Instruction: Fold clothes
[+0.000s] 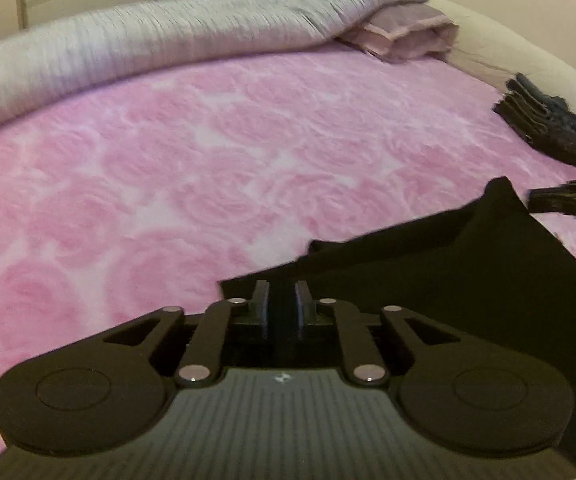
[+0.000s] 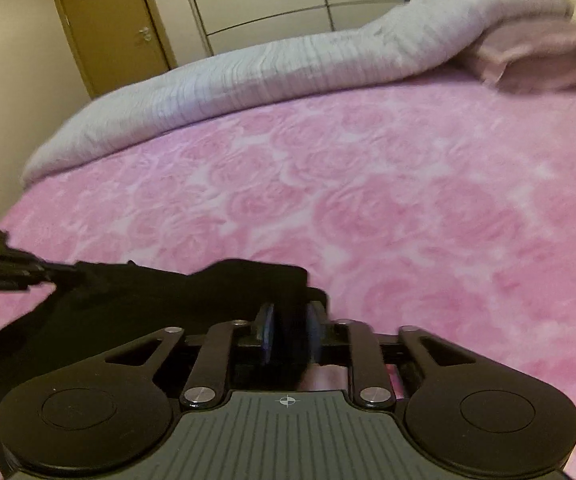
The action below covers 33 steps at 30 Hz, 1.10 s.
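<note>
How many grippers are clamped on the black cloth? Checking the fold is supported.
2. The left gripper pinches the black cloth garment at one edge; the right gripper pinches another edge.

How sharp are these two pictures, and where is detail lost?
Left wrist view: mildly soft; the black garment is featureless dark. Right wrist view: motion blur smears the right gripper and the left gripper. Both show warm, dim light and fisheye bending of the pink blanket.
</note>
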Available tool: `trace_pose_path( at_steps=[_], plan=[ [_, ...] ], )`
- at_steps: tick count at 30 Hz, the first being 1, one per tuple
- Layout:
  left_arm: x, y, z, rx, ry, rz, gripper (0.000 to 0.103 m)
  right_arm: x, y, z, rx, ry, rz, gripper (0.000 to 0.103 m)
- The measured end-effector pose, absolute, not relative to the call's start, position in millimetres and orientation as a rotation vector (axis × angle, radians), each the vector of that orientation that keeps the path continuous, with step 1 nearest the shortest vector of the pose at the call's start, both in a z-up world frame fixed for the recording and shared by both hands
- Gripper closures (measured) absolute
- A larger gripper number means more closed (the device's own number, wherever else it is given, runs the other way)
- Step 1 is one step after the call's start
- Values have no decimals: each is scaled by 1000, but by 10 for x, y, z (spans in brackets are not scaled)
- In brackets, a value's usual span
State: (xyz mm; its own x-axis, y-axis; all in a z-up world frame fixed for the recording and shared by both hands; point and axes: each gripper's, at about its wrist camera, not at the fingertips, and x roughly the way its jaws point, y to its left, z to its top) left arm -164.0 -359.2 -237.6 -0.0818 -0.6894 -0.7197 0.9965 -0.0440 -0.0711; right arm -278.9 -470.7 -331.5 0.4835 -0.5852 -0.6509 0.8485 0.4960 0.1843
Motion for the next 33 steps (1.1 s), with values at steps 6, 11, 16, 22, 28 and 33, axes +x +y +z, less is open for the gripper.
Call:
trace_pose_path(
  at_steps=[6, 11, 16, 22, 28, 33],
  plan=[
    [-1862, -2704, -2007, 542, 580, -1527, 85, -2752, -3723, -3000, 414, 514, -881, 64],
    [-2212, -2139, -2225, 569, 616, -1557, 85, -2633, -3237, -3143, 406, 536, -819, 62],
    [-2302, -2069, -2555, 556, 612, -1527, 83, -2553, -3009, -3300, 412, 566, -823, 58],
    [-2386, -1847, -2387, 510, 611, -1430, 82, -2618, -2766, -3407, 407, 561, -874, 55],
    [-2411, -1848, -2389, 505, 641, -1372, 80, -2653, -2833, -3407, 487, 536, -902, 53],
    [-2491, -1854, -2399, 519, 623, -1308, 74, -2548, -2695, -3349, 421, 597, -923, 43]
  ],
)
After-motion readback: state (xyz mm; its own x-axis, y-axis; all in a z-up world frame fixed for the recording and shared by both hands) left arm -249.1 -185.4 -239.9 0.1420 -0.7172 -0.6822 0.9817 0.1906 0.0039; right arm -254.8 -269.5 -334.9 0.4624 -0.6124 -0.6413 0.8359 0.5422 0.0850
